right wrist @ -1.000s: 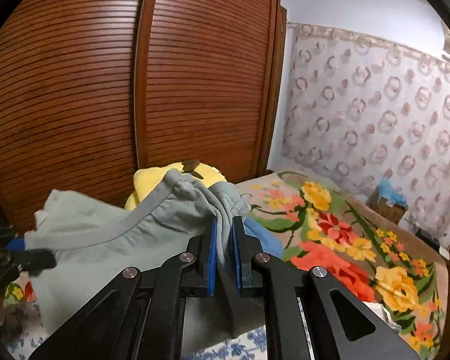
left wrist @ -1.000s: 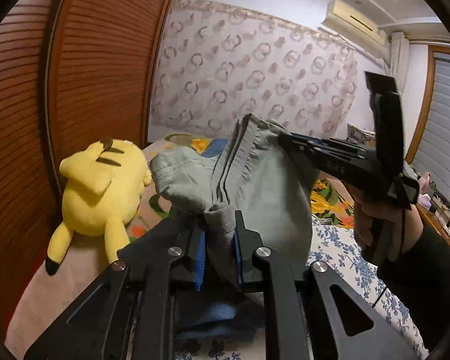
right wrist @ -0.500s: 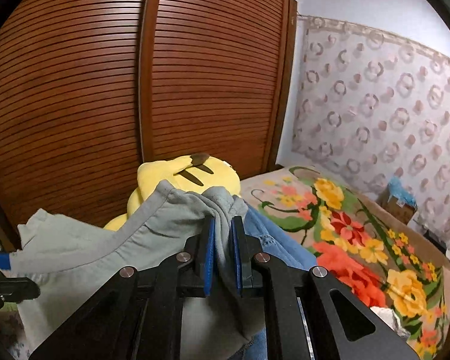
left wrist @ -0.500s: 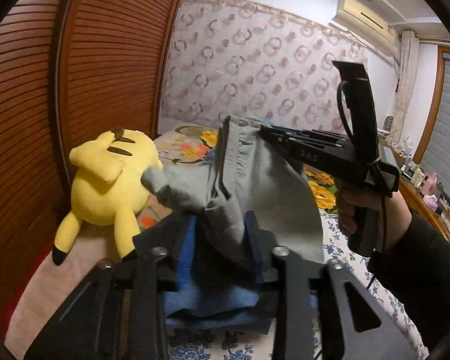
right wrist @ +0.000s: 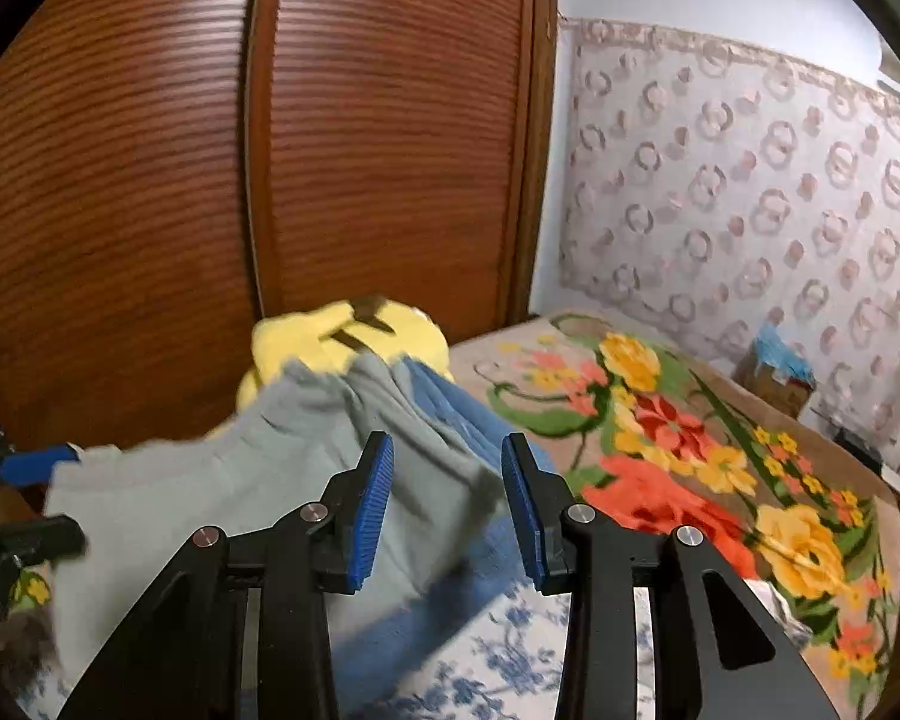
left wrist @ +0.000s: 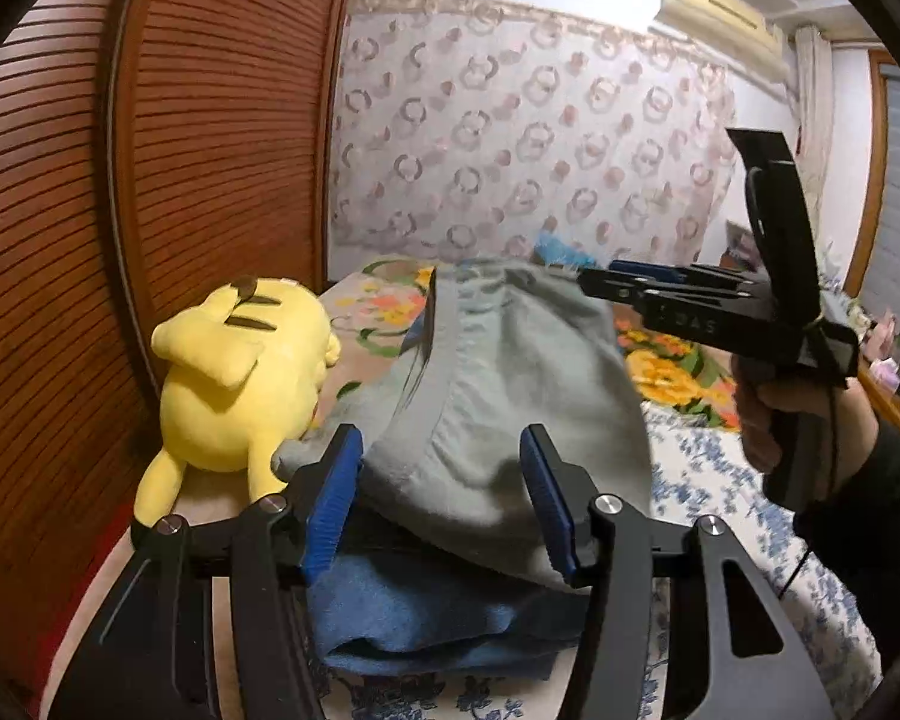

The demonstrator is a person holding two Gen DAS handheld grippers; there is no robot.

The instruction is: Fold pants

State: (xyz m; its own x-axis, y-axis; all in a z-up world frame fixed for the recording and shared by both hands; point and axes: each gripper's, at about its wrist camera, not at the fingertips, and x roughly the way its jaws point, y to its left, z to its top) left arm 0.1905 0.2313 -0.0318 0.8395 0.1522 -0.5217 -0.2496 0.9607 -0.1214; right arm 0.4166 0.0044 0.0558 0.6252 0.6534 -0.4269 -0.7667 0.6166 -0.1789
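While the grey-green cotton pants (left wrist: 498,396) lie heaped on a folded blue fabric pile (left wrist: 426,618) on the bed, both grippers stand with fingers spread apart, gripping nothing. Grey cloth sits between the left gripper (left wrist: 444,498) pads; the right gripper (right wrist: 447,501) hovers at the pants' right end. A yellow plush toy (left wrist: 240,378) sits to the left, near the slatted wooden wardrobe (right wrist: 270,150).

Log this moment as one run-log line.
step: release | left tongs: open | right tongs: open | grey pants: folded, lying on blue garment | yellow plush: beside pile
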